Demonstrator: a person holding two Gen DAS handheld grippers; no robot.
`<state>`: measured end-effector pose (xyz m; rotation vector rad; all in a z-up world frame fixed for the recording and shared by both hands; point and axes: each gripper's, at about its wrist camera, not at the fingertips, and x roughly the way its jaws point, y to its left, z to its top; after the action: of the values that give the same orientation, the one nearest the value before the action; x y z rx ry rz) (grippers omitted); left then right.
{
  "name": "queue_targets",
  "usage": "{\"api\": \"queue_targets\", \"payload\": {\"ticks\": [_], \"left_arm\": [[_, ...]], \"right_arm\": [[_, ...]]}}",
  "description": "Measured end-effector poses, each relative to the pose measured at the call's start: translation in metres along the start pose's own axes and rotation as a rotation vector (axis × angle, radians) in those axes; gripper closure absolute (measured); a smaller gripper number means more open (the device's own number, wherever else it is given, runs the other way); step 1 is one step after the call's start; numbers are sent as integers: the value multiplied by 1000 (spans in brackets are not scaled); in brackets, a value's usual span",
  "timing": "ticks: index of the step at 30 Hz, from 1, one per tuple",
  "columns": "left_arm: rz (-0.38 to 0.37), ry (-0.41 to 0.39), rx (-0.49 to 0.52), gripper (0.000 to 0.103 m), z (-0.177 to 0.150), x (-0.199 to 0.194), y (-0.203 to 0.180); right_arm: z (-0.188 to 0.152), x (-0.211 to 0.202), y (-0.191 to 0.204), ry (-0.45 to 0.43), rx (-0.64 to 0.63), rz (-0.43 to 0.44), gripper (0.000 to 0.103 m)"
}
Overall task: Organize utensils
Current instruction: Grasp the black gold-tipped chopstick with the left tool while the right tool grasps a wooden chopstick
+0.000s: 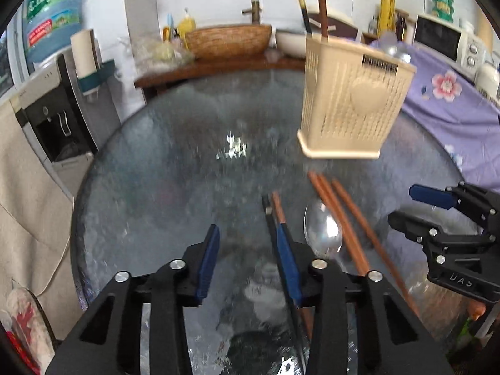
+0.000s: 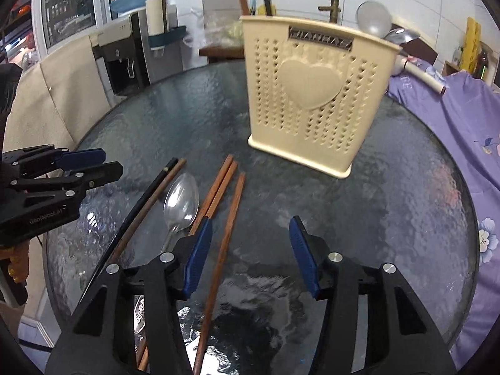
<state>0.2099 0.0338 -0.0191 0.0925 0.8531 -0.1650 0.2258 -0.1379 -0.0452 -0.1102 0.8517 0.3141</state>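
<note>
A cream perforated utensil holder [image 2: 307,93] with a heart on its side stands on the round glass table [image 2: 390,203]; it also shows in the left wrist view [image 1: 350,100]. It holds chopsticks and spoons. On the table lie a metal spoon [image 2: 181,201], several brown chopsticks [image 2: 218,187] and a black and brown pair [image 2: 147,200]. My right gripper [image 2: 250,228] is open and empty above the single brown chopstick. My left gripper [image 1: 248,231] is open and empty, its right finger over the black and brown pair [image 1: 272,206], beside the spoon [image 1: 323,231].
A purple flowered cloth [image 2: 462,143] lies at the table's right. A water dispenser [image 2: 122,53] and beige cloth [image 2: 62,93] stand to the left. A wooden shelf with a basket [image 1: 228,40] is behind the table, a microwave [image 1: 447,40] at the back right.
</note>
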Motion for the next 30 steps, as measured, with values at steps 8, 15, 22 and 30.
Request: {"api": "queue_targets", "payload": {"ticks": [8,15,22,30], "left_arm": [[-63,70,-27,82,-9,20,3],[-89,89,-23,83,-8,26,-6],[-96,105,-15,84,-8,29,-13],[-70,111,7,87,-10,32,-15]], "right_arm": [[-1,24,8,107,22,-8,63],[-1,36,13,138,27,-27,66],[0,40,15,142,31,-34,66],[2,41,13,140,32,-41,67]]}}
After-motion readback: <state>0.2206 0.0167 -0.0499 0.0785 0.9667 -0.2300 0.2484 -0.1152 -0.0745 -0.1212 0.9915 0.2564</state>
